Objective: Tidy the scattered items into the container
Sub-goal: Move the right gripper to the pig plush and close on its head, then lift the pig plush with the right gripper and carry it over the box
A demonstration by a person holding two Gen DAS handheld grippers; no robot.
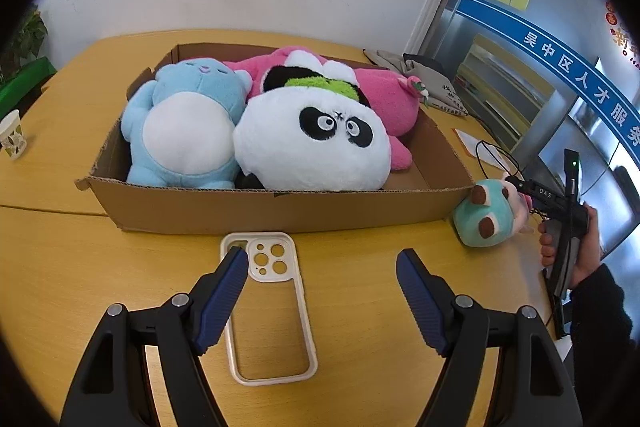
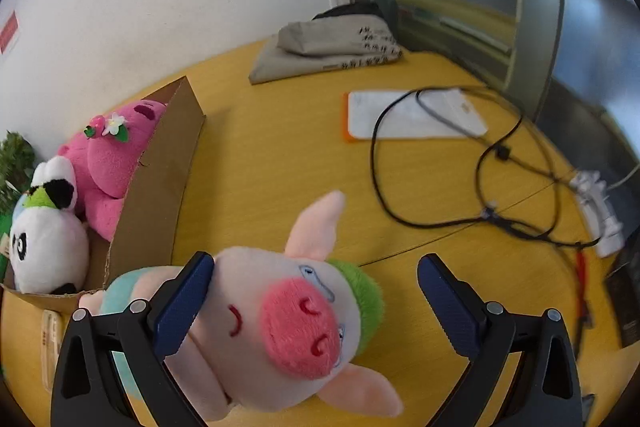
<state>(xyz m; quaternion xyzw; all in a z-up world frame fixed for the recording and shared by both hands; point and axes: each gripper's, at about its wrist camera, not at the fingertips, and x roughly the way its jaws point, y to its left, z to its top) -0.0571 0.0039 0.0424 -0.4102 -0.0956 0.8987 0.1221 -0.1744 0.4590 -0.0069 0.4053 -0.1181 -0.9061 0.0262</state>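
A cardboard box (image 1: 280,211) on the yellow table holds a blue plush (image 1: 184,131), a panda plush (image 1: 316,143) and a pink plush (image 1: 384,95). A cream phone case (image 1: 268,307) lies flat in front of the box. My left gripper (image 1: 322,267) is open just above it, its left finger over the case's top corner. A pig plush (image 2: 280,327) with a teal body lies on the table right of the box (image 2: 160,179). My right gripper (image 2: 316,287) is open around the pig's head, the left pad touching it. The pig also shows in the left wrist view (image 1: 492,215).
A paper cup (image 1: 12,135) stands at the table's left. Folded grey cloth bags (image 2: 328,51), a white pad with an orange edge (image 2: 400,119), black cables (image 2: 480,187) and a white power strip (image 2: 600,215) lie to the right of the box.
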